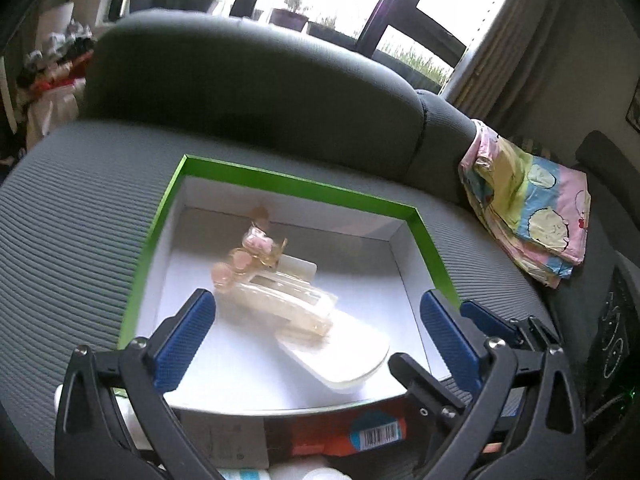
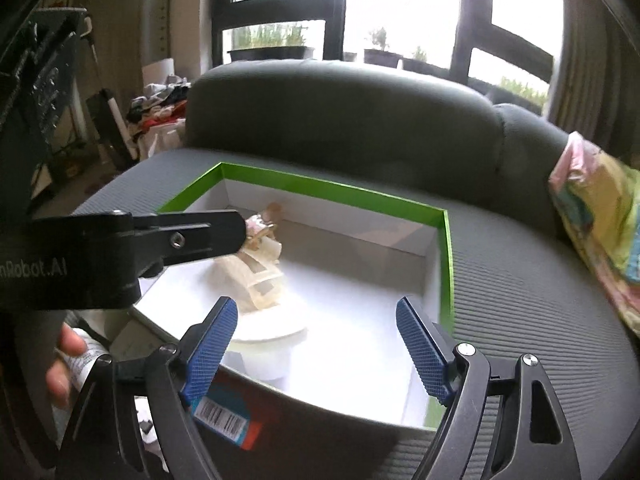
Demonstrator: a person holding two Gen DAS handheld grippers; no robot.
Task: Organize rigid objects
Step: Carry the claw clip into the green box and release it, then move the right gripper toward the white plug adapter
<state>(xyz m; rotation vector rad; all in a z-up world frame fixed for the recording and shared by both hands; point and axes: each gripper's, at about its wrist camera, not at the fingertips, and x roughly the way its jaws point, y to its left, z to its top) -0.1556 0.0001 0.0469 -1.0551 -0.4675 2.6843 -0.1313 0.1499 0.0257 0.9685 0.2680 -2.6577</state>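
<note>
An open white box with a green rim [image 1: 280,178] [image 2: 320,188] sits on a grey ribbed sofa seat. Inside lie a translucent beige hair claw clip [image 1: 284,300] [image 2: 256,276], a pink and gold hair ornament [image 1: 256,248] [image 2: 260,224], and a flat white oval object [image 1: 340,356] [image 2: 272,336]. My left gripper [image 1: 316,304] hovers open over the box's near side, with the clip lying below between its blue pads, untouched. My right gripper [image 2: 316,308] is open above the bare white floor of the box, with nothing between its fingers. In the right wrist view the left gripper's black body [image 2: 160,240] hides part of the clip.
A folded colourful cloth [image 1: 528,216] [image 2: 596,216] lies on the sofa to the right of the box. The dark backrest [image 1: 248,80] rises behind it. The box's near wall carries a barcode label [image 1: 376,436] [image 2: 220,416]. A person's fingers [image 2: 68,360] hold a white tube at the lower left.
</note>
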